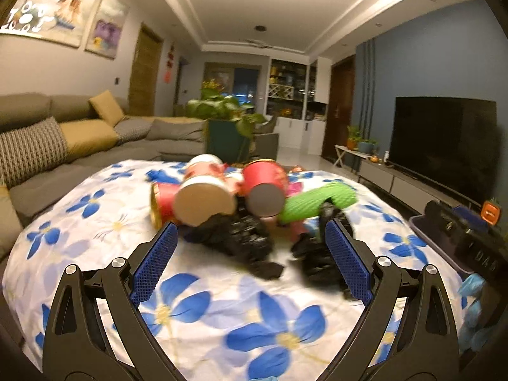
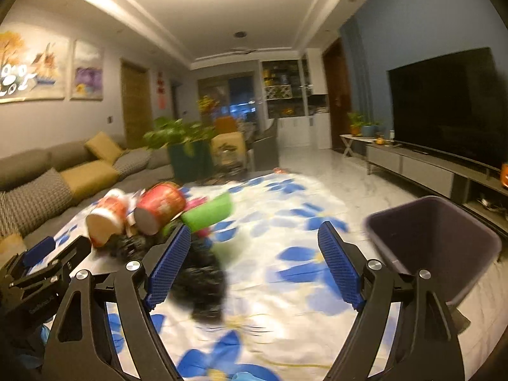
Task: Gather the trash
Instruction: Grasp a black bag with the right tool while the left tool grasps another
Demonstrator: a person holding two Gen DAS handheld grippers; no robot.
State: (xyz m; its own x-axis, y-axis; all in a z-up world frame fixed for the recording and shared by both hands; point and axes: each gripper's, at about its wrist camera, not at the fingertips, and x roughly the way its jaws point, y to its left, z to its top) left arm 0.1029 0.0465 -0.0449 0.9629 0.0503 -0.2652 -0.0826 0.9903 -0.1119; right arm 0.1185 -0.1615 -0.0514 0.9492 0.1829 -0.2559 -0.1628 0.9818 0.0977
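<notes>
A big white cloth with blue flowers [image 1: 95, 222] covers the table, and all the trash sits on it. A long grey sofa with yellow and patterned cushions [image 1: 79, 133] stands past the cloth on the left side. A wide black television [image 2: 444, 104] hangs by the blue wall on the right.

A dark purple plastic bin [image 2: 438, 244] with an open top stands at the right edge of the cloth, well apart from the trash pile.

The trash is in one heap near the far side of the cloth. A crumpled black plastic bag [image 1: 241, 241] lies at the front of the heap. Behind it, a white paper cup with a red pattern [image 1: 206, 197] lies on its side with its tan bottom facing this way. Just beside it, a red paper cup [image 1: 265, 187] also lies on its side, with its grey bottom facing this way. A bright green rolled thing [image 1: 317, 201] lies to the right of the red cup. All of it looks blurry.

The left gripper [image 1: 250, 239] is spread wide and has nothing in it. Its blue pads [image 1: 155, 263] sit on each side of the black bag.

The right gripper [image 2: 254, 241] is also spread wide and has nothing in it. It hangs over the cloth between the heap and the bin.
</notes>
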